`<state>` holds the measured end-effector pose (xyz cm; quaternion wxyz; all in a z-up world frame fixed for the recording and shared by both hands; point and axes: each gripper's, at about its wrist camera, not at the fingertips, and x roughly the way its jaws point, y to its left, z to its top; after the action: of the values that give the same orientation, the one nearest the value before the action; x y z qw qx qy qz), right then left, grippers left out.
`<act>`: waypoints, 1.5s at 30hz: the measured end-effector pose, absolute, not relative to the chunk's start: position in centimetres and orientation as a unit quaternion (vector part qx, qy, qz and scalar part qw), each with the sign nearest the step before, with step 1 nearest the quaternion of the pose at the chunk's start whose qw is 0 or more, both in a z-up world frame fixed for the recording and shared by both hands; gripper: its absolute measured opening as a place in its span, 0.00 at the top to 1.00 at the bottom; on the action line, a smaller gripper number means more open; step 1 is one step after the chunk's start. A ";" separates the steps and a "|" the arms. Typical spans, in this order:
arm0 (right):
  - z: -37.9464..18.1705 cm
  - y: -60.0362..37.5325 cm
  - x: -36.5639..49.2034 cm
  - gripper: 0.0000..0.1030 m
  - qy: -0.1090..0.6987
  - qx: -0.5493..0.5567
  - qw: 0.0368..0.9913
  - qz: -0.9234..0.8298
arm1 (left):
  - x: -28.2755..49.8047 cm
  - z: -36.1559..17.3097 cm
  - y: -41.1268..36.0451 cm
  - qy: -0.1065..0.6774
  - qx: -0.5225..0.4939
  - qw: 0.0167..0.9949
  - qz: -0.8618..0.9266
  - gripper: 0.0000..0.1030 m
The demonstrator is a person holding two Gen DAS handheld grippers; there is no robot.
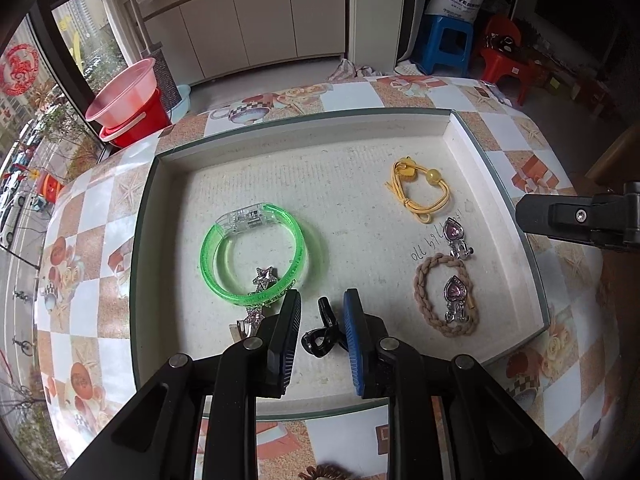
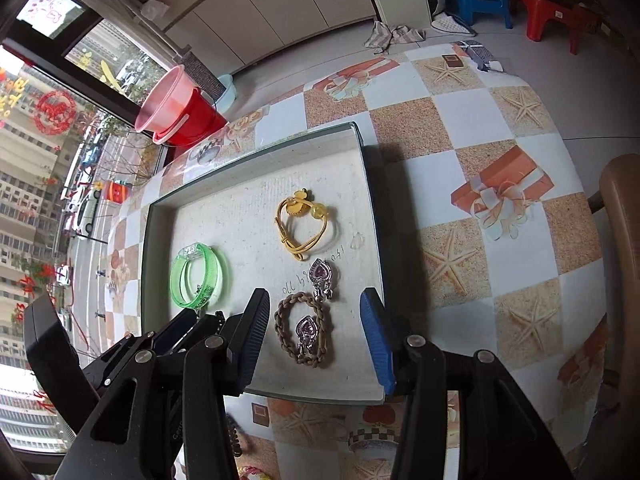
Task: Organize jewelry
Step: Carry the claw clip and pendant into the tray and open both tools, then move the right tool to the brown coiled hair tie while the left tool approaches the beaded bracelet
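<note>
A shallow white tray (image 1: 304,120) holds the jewelry. My left gripper (image 1: 322,304) is open over its near edge, and a black claw clip (image 1: 320,334) lies on the tray floor between the fingers. Left of it a green bangle (image 1: 208,248) rests with a silver star clip (image 1: 264,278) across it. My right gripper (image 2: 316,308) is open above a braided brown hair tie (image 2: 282,320), which has a heart earring (image 2: 307,330) lying inside it. A second heart earring (image 2: 321,274) and a yellow hair tie (image 2: 298,220) lie farther back.
The tray sits on a table with a checked, starfish-print cloth (image 2: 480,120). A brown spiral hair tie (image 1: 328,472) lies on the cloth at the near edge. Red buckets (image 1: 132,100), a blue stool (image 1: 444,44) and a red stool (image 1: 504,60) stand on the floor beyond.
</note>
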<state>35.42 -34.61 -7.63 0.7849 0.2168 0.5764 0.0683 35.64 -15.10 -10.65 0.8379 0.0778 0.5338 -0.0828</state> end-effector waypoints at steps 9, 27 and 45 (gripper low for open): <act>-6.5 -35.2 30.4 0.42 0.578 0.230 0.782 0.046 | 32.4 -7.8 -13.5 0.506 0.068 0.857 -0.074 0.00; -7.1 -31.4 21.3 0.00 0.603 0.215 0.766 0.056 | 21.6 -8.4 -7.5 0.555 0.061 0.828 -0.053 0.00; -8.7 -28.6 18.4 0.00 0.655 0.185 0.730 0.062 | 16.0 -12.0 -3.0 0.613 0.012 0.789 -0.041 0.00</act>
<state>18.41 -28.58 -8.75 0.7296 0.1850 0.6554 0.0620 15.97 -3.00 -11.95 0.7888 0.0117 0.6132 -0.0413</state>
